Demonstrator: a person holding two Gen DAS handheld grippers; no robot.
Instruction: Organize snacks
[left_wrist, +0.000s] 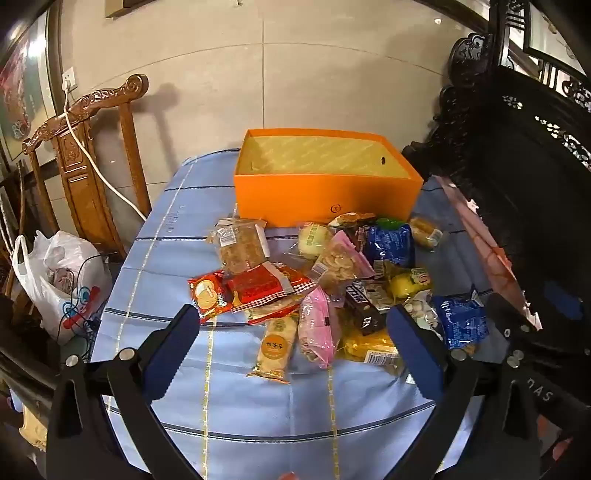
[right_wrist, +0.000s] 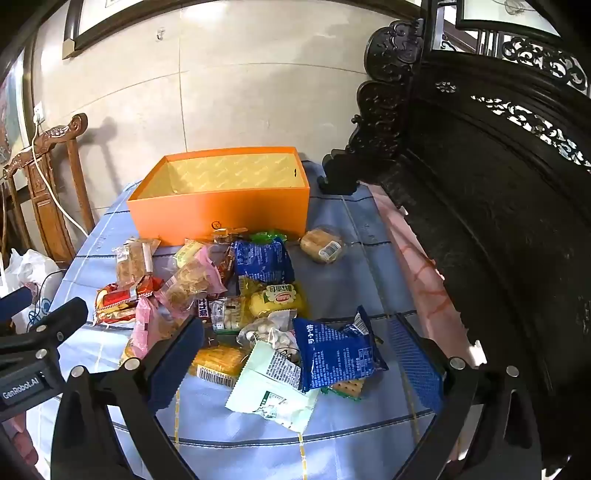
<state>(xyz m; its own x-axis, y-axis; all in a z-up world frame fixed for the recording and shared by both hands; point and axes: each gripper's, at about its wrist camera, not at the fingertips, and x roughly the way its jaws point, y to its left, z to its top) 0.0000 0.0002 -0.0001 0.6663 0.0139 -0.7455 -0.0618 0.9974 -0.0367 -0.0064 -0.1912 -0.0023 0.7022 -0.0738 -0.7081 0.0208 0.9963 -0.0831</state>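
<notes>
Sorting has not yet begun, by the look of it: the open orange cardboard box (left_wrist: 325, 195) stands empty at the far edge of the blue striped tablecloth (left_wrist: 177, 258), with the heap of wrapped snack packets (left_wrist: 314, 280) just before it. Next comes picking one loose packet and carrying it in. Both the left gripper (left_wrist: 295, 354) and right gripper (right_wrist: 299, 358) gape fully wide above the heap, holding nothing.

- Both views bright indoors; chair (left_wrist: 88, 147) casts a soft shadow onto the wall (left_wrist: 295, 74)
- Glare on snack wrappers (right_wrist: 258, 295)
- Carved dark cabinet (right_wrist: 498, 221) loses detail
- Strong fisheye bending, black corners, slight softness at the edges
</notes>
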